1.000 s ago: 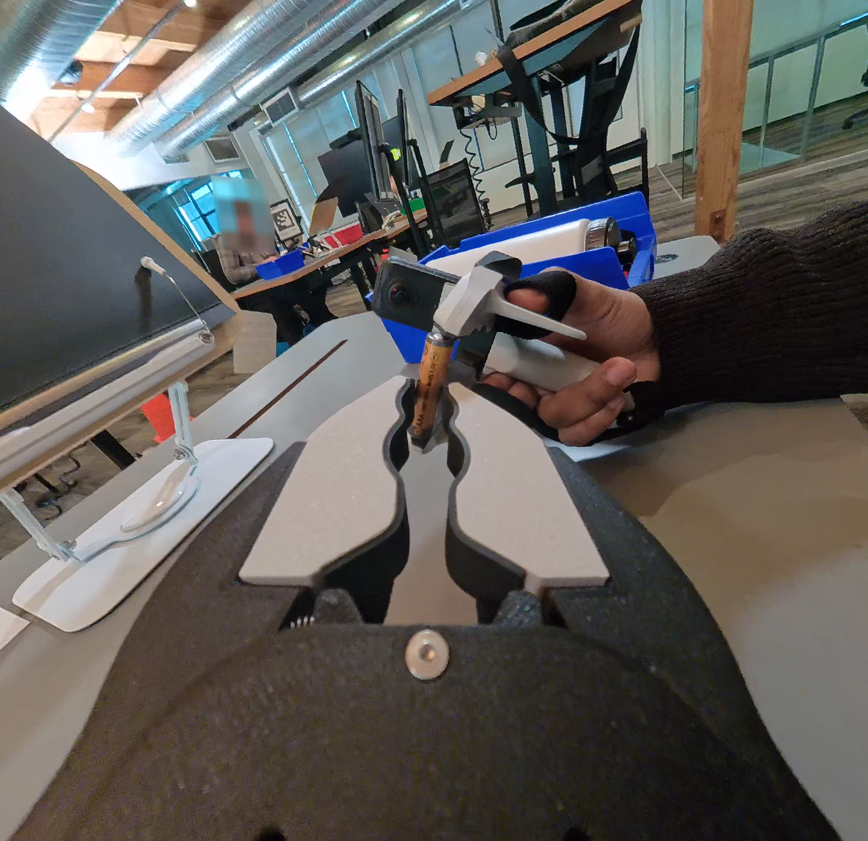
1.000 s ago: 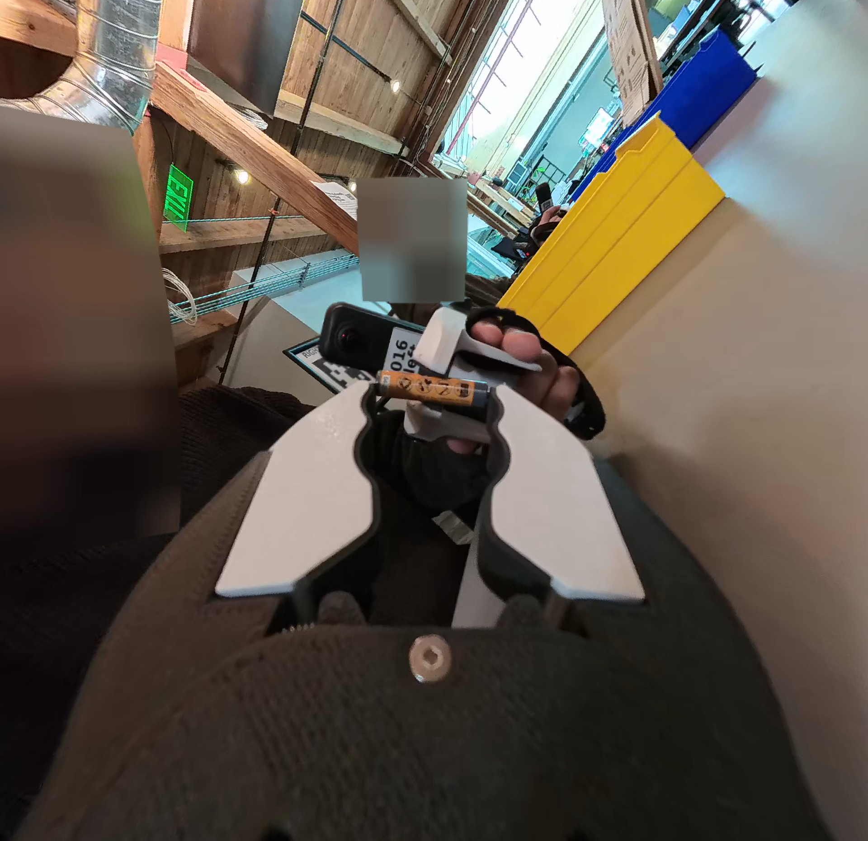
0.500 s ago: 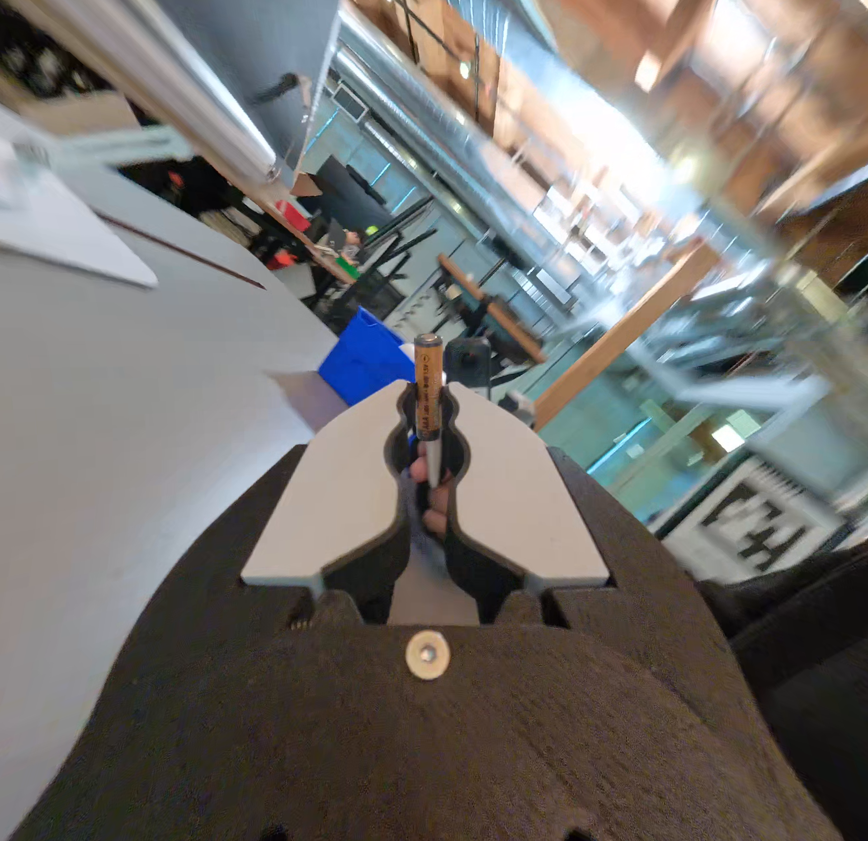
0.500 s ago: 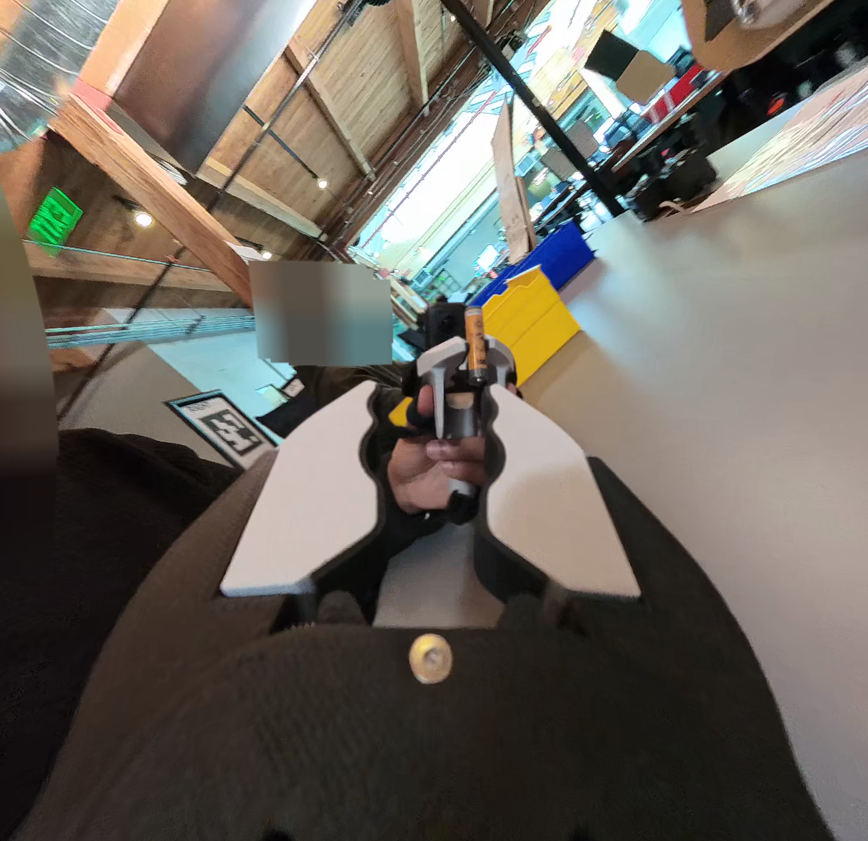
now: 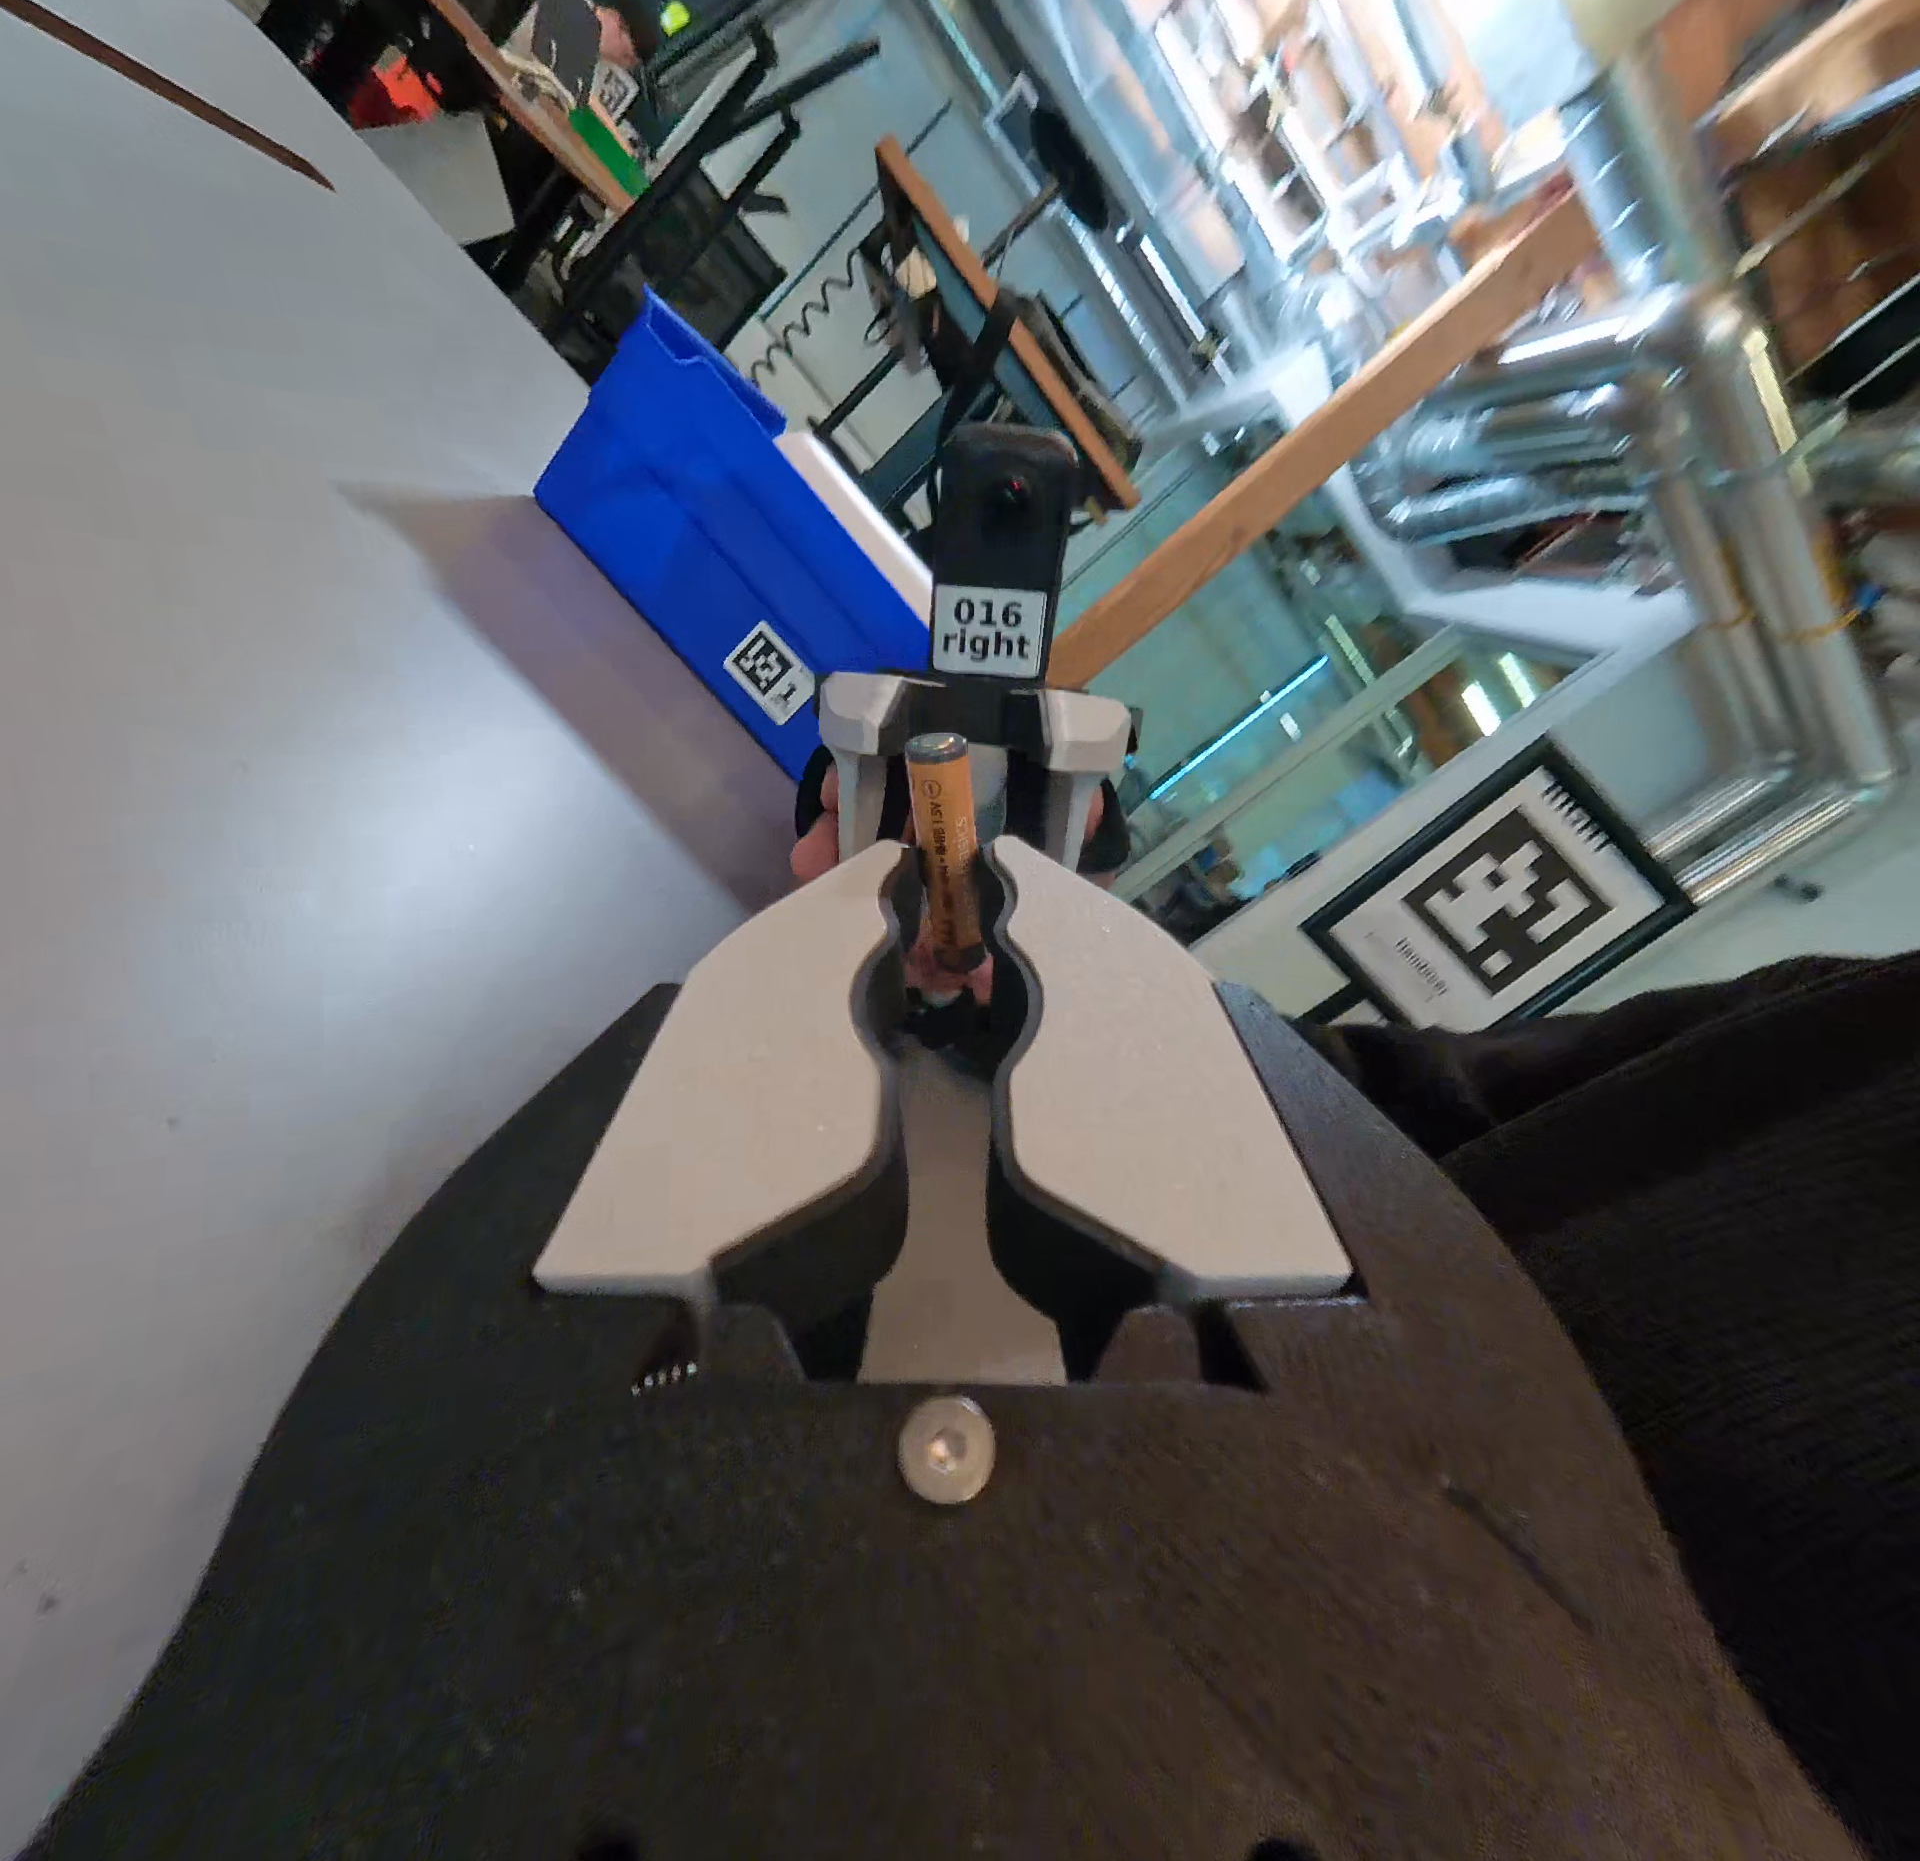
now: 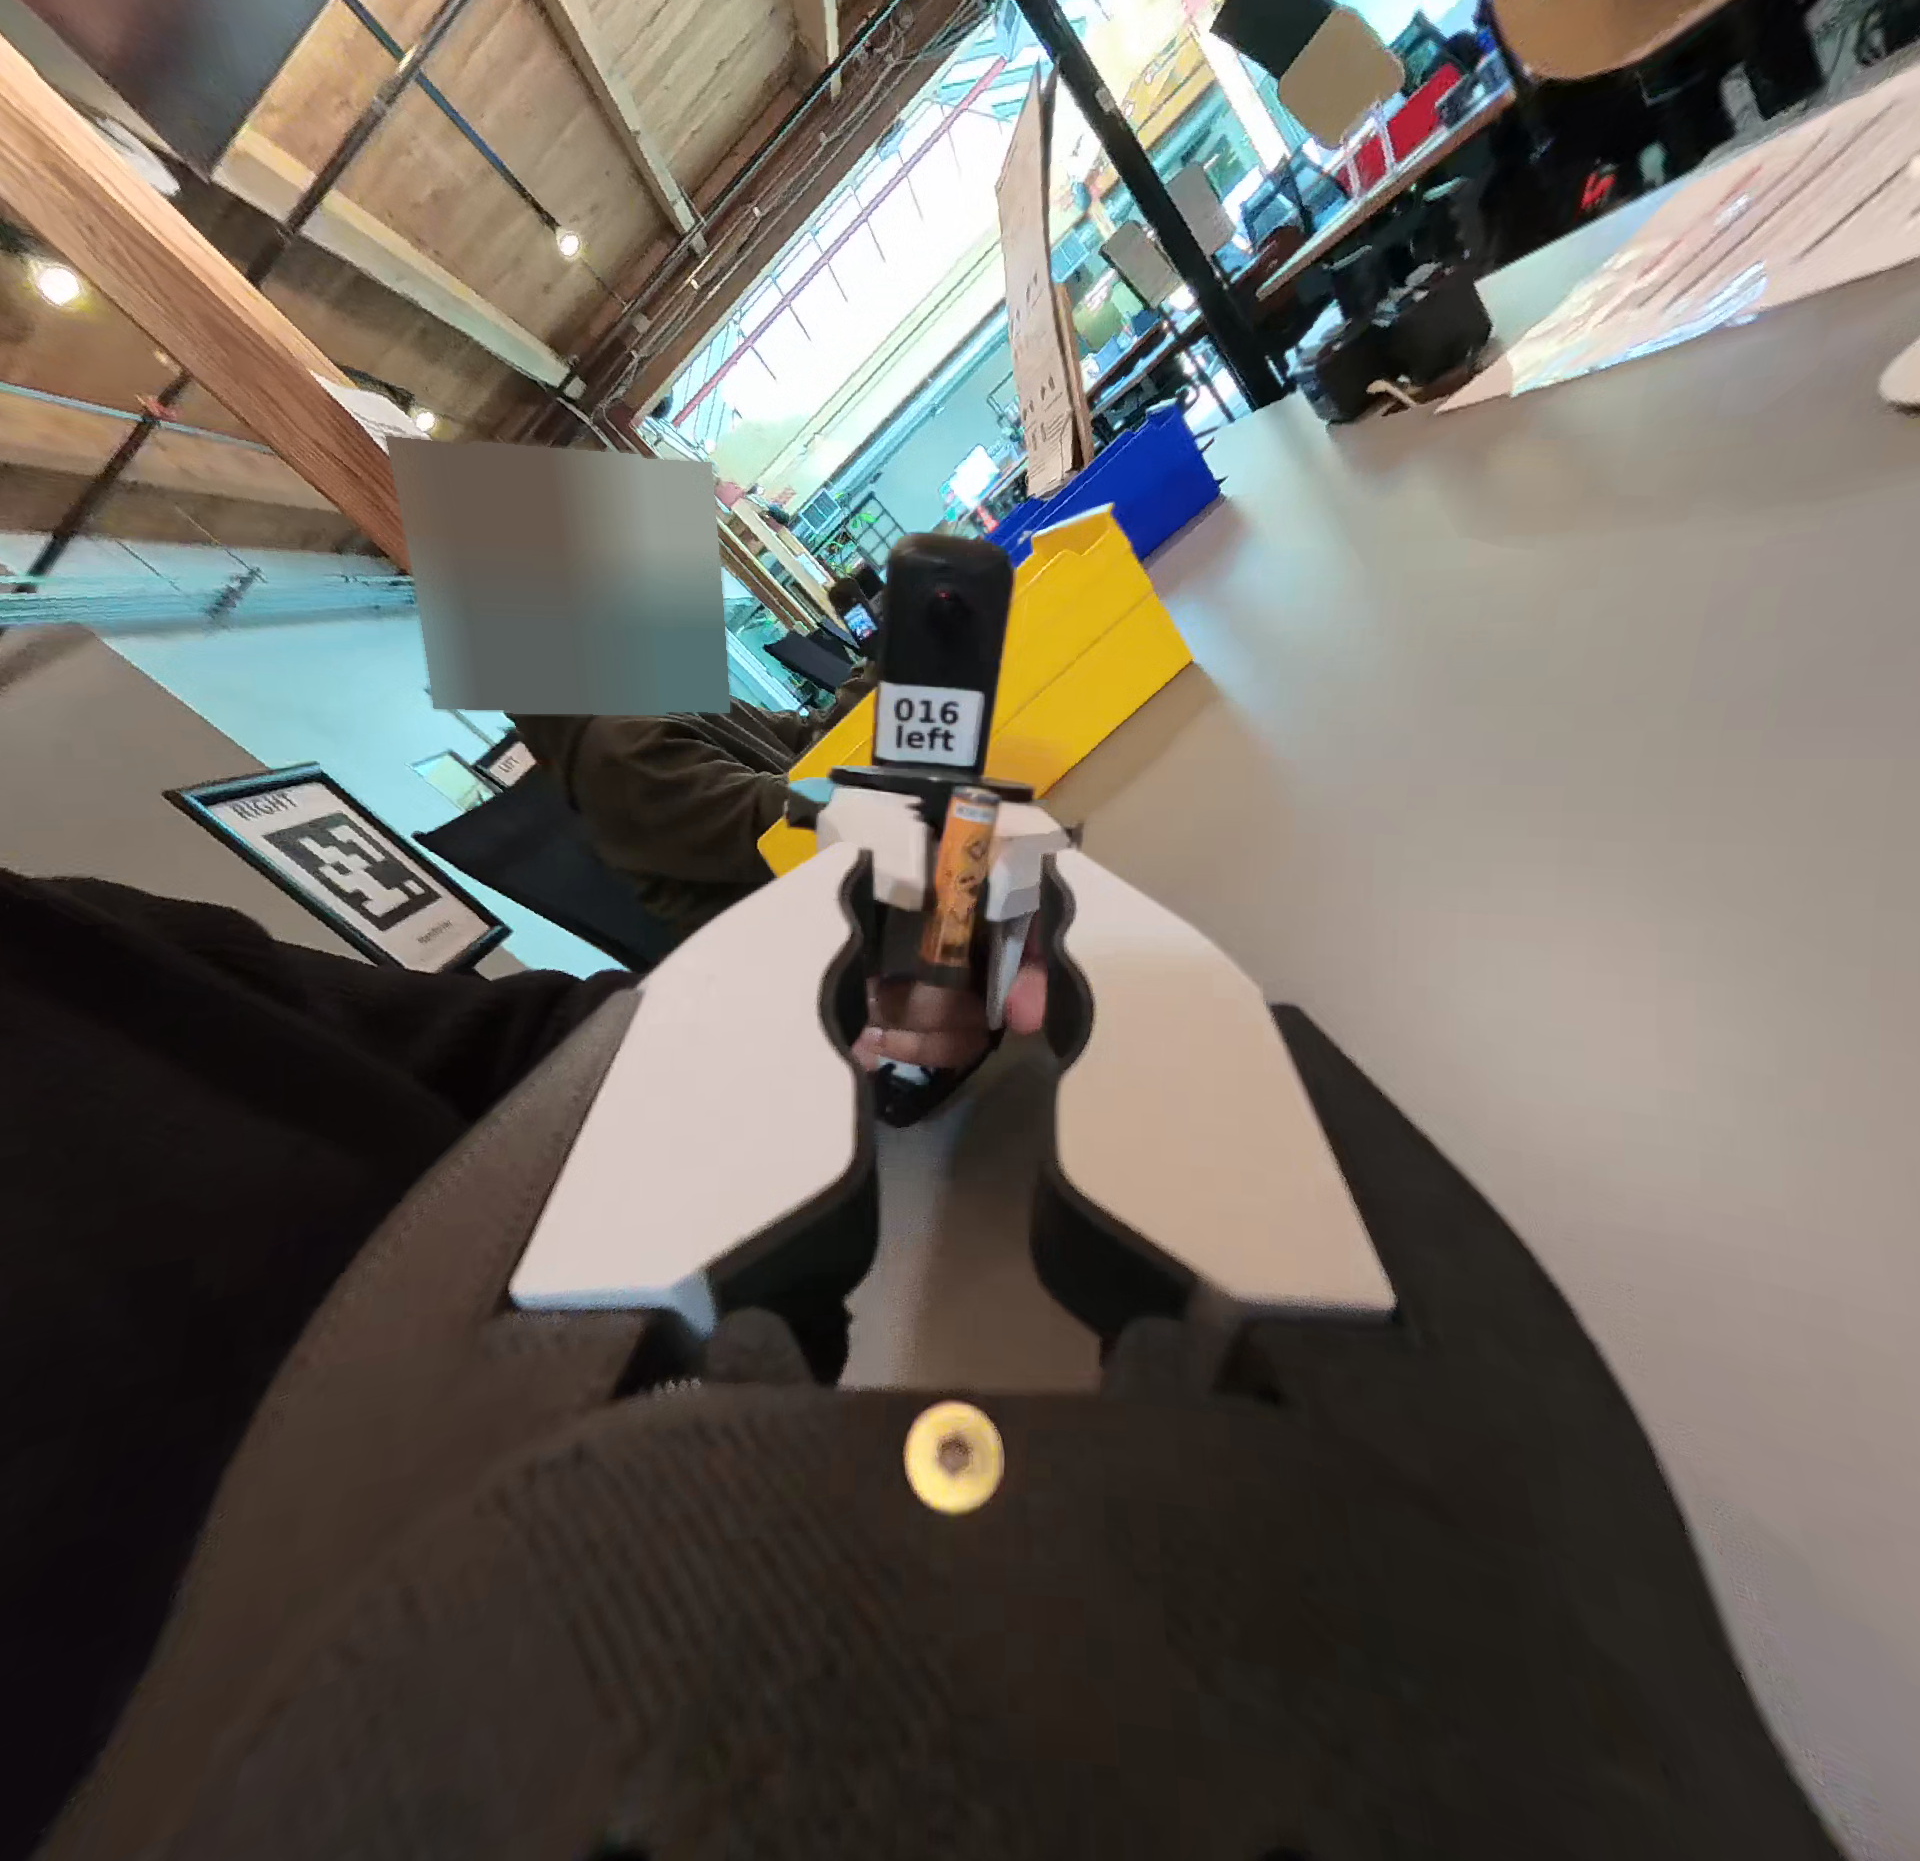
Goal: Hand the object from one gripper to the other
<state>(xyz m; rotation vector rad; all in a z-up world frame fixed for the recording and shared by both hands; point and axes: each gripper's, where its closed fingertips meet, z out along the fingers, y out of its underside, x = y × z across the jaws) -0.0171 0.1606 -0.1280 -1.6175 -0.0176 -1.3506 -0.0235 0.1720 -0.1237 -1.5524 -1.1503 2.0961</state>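
An orange and gold battery [image 5: 943, 855] stands upright, pinched between the fingertips of my left gripper [image 5: 948, 861]; its silver end points up. My right gripper [image 5: 971, 772] faces it from just behind, its two grey fingers [image 5: 854, 793] apart on either side of the battery. In the right wrist view the battery [image 6: 961, 881] sits in the left gripper's white fingers [image 6: 883, 840]. My right gripper [image 6: 954, 866] stands around them with its pads clear of the battery. Both are held above the grey table [image 6: 1558, 772].
A blue bin [image 5: 707, 533] stands on the table behind the right gripper. A yellow bin [image 6: 1081, 648] and a second blue bin [image 6: 1143, 481] lie behind the left gripper. A framed black-and-white marker board [image 5: 1496, 876] and a dark sleeve [image 5: 1662, 1188] are at the right. My left and right fingertips are right by each other.
Both grippers have swung to face each other and come closer. The battery has stayed in the left gripper's grasp. The right gripper's fingers have narrowed around it without touching.
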